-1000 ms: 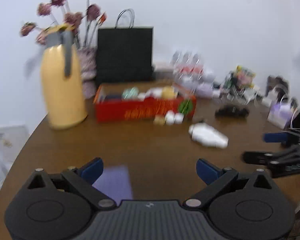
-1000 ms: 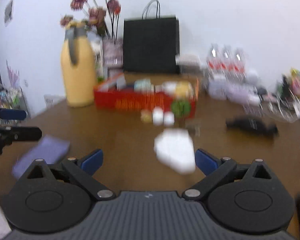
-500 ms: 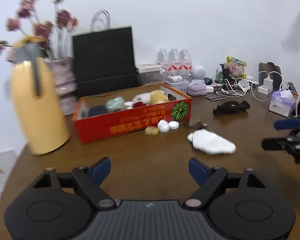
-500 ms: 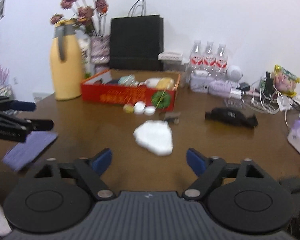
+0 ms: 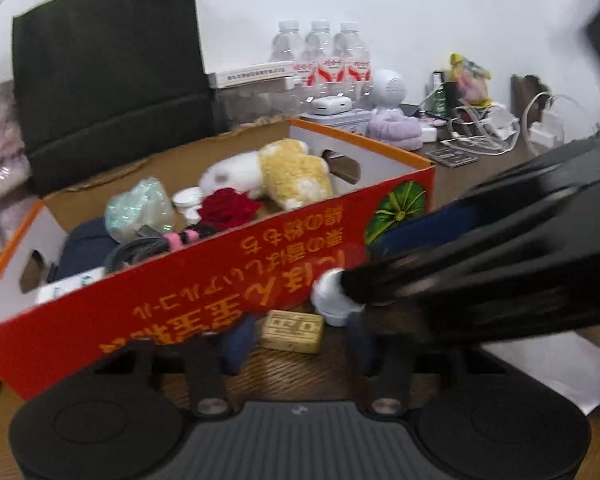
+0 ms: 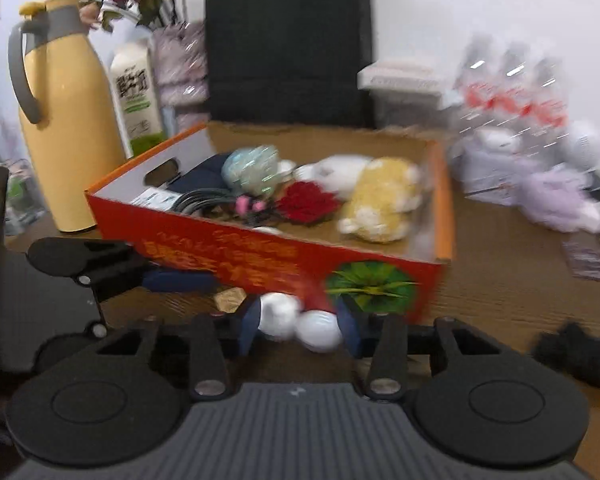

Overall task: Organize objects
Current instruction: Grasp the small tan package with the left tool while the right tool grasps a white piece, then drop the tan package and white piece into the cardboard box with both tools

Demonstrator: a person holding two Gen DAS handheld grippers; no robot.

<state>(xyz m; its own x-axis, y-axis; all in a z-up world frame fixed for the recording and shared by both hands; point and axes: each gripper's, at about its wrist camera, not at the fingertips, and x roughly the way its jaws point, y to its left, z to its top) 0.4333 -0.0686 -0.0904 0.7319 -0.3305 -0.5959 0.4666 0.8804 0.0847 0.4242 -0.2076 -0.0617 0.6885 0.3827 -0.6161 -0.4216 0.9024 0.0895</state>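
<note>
2 white caps lie side by side on the surface, touching the red box front wall, directly between the right gripper fingers, which stand apart around them. Left gripper fingers apart, flanking a tan block just left. Box wall blocks forward; room only upward.

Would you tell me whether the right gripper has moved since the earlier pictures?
Yes. The right gripper has advanced toward the red box; its fingers now flank the white caps at the box's front, which earlier lay well ahead of it.
</note>
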